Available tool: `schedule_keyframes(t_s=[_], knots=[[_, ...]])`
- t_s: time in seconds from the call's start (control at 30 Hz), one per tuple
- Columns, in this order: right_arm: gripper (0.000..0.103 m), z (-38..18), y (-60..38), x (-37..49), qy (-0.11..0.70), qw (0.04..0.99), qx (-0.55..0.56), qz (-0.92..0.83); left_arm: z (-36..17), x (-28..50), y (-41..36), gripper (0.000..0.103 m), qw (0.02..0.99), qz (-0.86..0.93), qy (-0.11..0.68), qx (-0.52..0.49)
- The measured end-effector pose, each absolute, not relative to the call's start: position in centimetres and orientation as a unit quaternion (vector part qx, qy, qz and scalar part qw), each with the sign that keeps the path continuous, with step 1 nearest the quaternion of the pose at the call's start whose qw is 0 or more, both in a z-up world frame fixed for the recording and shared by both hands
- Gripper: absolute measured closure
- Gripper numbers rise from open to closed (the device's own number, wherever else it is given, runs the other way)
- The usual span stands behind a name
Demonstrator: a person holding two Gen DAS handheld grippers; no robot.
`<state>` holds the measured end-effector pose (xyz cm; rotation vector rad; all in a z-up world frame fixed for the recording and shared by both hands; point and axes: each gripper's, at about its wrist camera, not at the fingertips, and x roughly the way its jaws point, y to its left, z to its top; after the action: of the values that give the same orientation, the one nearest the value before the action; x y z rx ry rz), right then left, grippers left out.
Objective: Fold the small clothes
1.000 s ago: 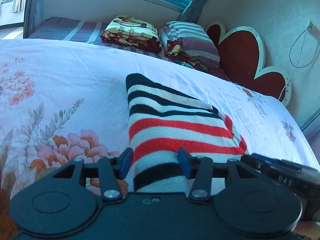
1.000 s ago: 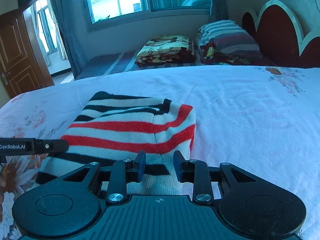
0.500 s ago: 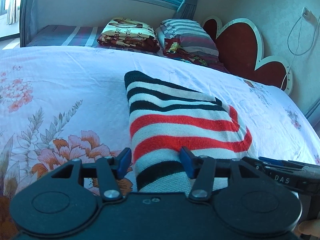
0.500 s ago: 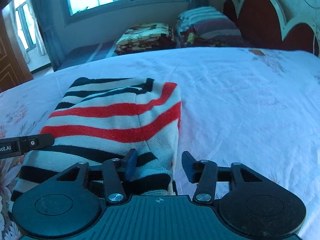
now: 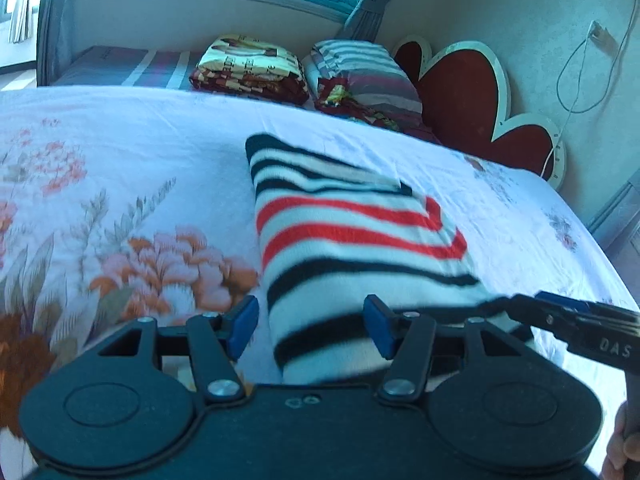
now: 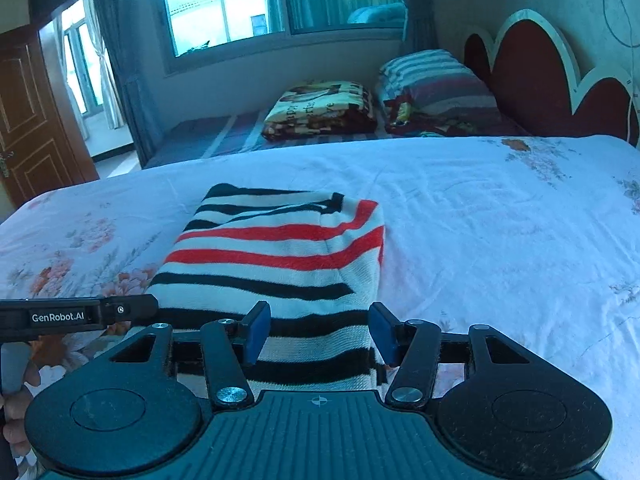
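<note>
Lying folded on bedsheet (image 6: 500, 240), striped garment (image 6: 280, 256) runs lengthwise toward window (image 6: 240, 0).

A small knitted garment (image 5: 352, 240), white with black and red stripes, lies folded into a thick, roughly rectangular bundle on the floral bedsheet. Black stripes run across its far and near ends, two red ones between. Its near end reaches the lower edge of both views.

Folded blankets (image 6: 320, 110) and striped pillow (image 6: 436, 84) beside red headboard (image 6: 532, 76).
</note>
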<state>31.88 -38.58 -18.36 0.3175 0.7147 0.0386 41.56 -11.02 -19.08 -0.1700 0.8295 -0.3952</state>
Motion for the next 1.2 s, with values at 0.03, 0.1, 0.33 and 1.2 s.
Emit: schedule_keyframes(t_s=[0.03, 0.1, 0.33, 1.2], knots=[[0.058, -19.1, -38.4, 32.1, 0.358, 0.921, 0.151, 0.023, -19.6, 41.3, -10.9, 0.042, 0.891, -0.187, 0.405, -0.084], [0.063, -21.0, -38.6, 32.0, 0.375, 0.913, 0.157, 0.027, -20.5, 41.1, -10.9, 0.041, 0.886, -0.185, 0.417, -0.088], [0.063, -24.5, -40.6, 30.4, 0.383, 0.902, 0.197, 0.038, -22.2, 40.7, -10.4, 0.031, 0.879, -0.175, 0.430, -0.107], [0.014, -26.0, -47.1, 40.5, 0.387, 0.840, 0.352, 0.146, -23.9, 48.8, -10.8, 0.029, 0.815, -0.226, 0.476, -0.244]])
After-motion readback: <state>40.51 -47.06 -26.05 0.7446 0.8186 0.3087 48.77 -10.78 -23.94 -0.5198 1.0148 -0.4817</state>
